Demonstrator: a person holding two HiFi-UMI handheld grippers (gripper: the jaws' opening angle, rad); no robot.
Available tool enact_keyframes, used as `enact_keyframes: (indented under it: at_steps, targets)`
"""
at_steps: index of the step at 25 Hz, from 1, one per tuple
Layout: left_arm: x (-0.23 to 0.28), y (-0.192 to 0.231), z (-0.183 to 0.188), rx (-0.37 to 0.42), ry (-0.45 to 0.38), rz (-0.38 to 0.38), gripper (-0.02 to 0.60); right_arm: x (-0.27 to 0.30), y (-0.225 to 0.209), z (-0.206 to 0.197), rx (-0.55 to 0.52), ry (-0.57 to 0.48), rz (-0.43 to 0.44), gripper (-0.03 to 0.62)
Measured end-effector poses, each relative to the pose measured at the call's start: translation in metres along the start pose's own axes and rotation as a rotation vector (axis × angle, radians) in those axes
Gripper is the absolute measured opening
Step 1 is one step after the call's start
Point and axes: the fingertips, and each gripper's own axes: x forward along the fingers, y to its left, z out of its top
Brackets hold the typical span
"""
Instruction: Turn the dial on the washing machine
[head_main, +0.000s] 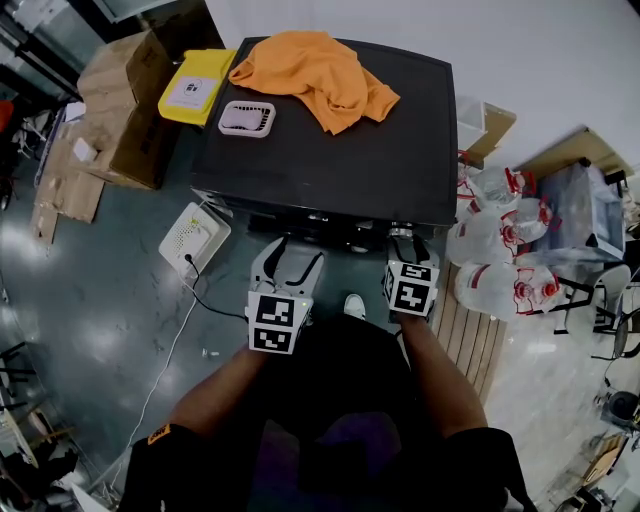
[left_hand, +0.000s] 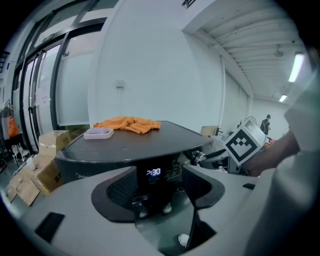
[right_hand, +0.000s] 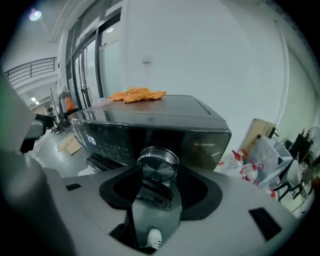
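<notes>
The dark washing machine (head_main: 330, 150) stands in front of me, its front panel facing me. Its round silver dial (right_hand: 157, 161) sits on the panel's right part, between the jaws of my right gripper (right_hand: 157, 172), whose pads lie against both sides of it. In the head view the right gripper (head_main: 408, 240) reaches the panel and hides the dial. My left gripper (left_hand: 159, 182) hovers open before the lit display (left_hand: 153, 172), with nothing between its jaws; it shows in the head view as the left gripper (head_main: 285, 255).
On the lid lie an orange cloth (head_main: 315, 75), a small lilac tray (head_main: 247, 118) and a yellow box (head_main: 196, 85). Cardboard boxes (head_main: 120, 110) stand left, a white device (head_main: 194, 238) with a cable lies on the floor, and water jugs (head_main: 500, 240) crowd the right.
</notes>
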Motion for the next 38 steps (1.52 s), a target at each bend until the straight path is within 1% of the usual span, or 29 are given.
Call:
enact_keyframes:
  at_steps: [4, 11, 13, 14, 16, 18, 19, 20, 23, 25, 28, 29, 30, 33, 35, 38]
  targets:
    - [0.0, -0.001, 0.001, 0.0, -0.003, -0.002, 0.29, 0.001, -0.002, 0.0, 0.11, -0.014, 0.07, 0.229]
    - [-0.003, -0.003, -0.001, -0.007, -0.005, -0.003, 0.29, 0.002, -0.004, -0.003, 0.382, -0.034, 0.222, 0.229]
    - [-0.002, -0.003, -0.001, -0.006, -0.006, -0.004, 0.29, 0.003, -0.004, -0.004, 0.417, -0.039, 0.239, 0.229]
    - [-0.002, -0.004, 0.0, -0.006, -0.006, -0.004, 0.29, 0.003, -0.004, -0.004, 0.413, -0.04, 0.235, 0.229]
    - [-0.002, -0.006, 0.0, -0.007, -0.008, -0.004, 0.29, 0.001, -0.004, -0.004, 0.369, -0.039, 0.207, 0.229]
    - [-0.002, -0.006, 0.001, -0.006, -0.01, -0.002, 0.29, -0.001, -0.003, -0.004, 0.282, -0.035, 0.155, 0.249]
    - [-0.002, -0.006, 0.001, -0.006, -0.01, -0.001, 0.29, -0.001, -0.002, -0.003, 0.227, -0.032, 0.126, 0.276]
    - [-0.002, -0.005, 0.001, -0.006, -0.011, 0.001, 0.29, -0.002, -0.001, -0.002, 0.169, -0.03, 0.099, 0.287]
    - [-0.003, -0.004, 0.002, -0.004, -0.012, 0.007, 0.29, -0.003, 0.004, 0.001, 0.019, -0.026, 0.036, 0.295]
    - [-0.003, -0.002, 0.002, -0.004, -0.012, 0.01, 0.29, -0.002, 0.007, 0.002, -0.029, -0.018, 0.015, 0.295]
    - [-0.004, -0.001, 0.001, -0.004, -0.011, 0.012, 0.29, 0.0, 0.007, 0.002, -0.045, -0.006, -0.004, 0.295]
    - [-0.004, -0.001, 0.001, -0.004, -0.012, 0.012, 0.29, 0.0, 0.006, 0.002, -0.046, -0.005, -0.009, 0.29]
    - [-0.005, 0.0, 0.001, -0.004, -0.013, 0.013, 0.29, 0.0, 0.005, 0.003, -0.047, -0.005, -0.013, 0.272]
    - [-0.005, 0.0, 0.0, -0.006, -0.014, 0.012, 0.29, 0.0, 0.004, 0.002, -0.036, -0.007, -0.01, 0.264]
    - [-0.004, 0.0, 0.0, -0.007, -0.014, 0.009, 0.29, 0.001, 0.003, 0.001, 0.013, -0.007, 0.012, 0.264]
    - [-0.003, -0.001, 0.001, -0.009, -0.014, 0.004, 0.29, 0.002, 0.001, 0.001, 0.177, -0.005, 0.092, 0.265]
